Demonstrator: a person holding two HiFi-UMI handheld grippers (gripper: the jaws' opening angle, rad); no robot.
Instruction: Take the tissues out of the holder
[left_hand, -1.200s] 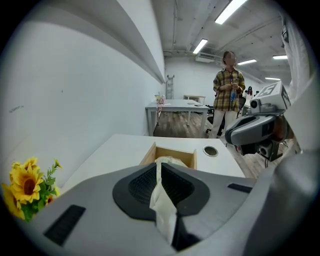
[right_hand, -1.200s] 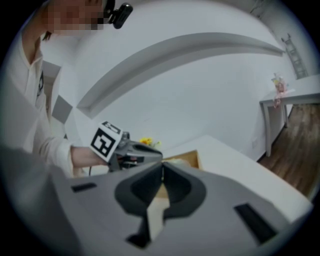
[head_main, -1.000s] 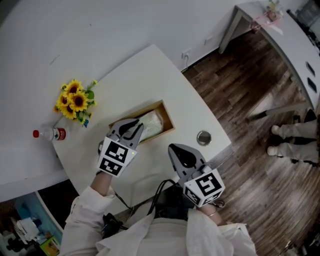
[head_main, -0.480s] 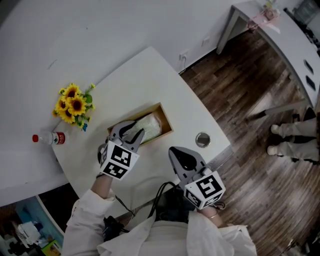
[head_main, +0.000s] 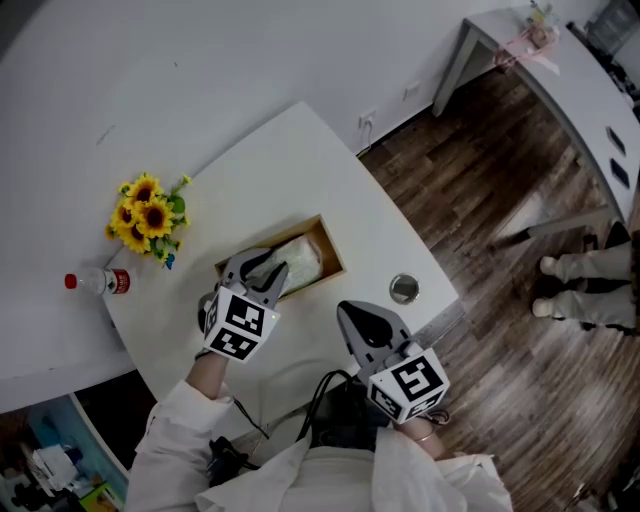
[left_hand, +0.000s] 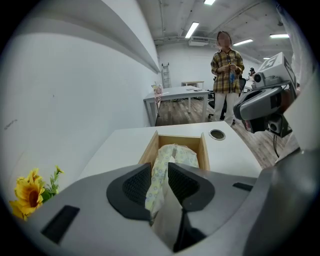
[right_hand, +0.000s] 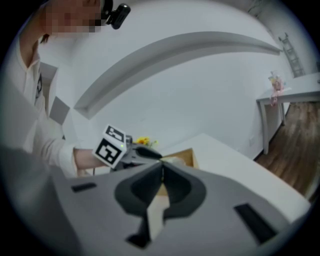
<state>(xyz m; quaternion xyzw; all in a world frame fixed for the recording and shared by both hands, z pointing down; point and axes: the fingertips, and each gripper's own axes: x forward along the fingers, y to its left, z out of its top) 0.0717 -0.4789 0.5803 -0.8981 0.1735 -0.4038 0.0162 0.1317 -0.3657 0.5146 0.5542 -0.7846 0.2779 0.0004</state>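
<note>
A: Left claw clenched on a fold of the patterned tissue pack. Right claw closed, nothing in it.

B: Change from a second ago?

A: Hardly any. Pack still lies in the wooden holder on the worktop; left claw has kept its place.

The tissues are pale yellow-white, printed with small bluish rings; the holder is light tan wood. The table is white. At the head view's left, the sunflowers are yellow with green leaves, and the bottle has a red cap and a red label. The left gripper and right gripper are grey with black pads, their cubes bearing black-and-white square markers. The floor is dark brown planking.
</note>
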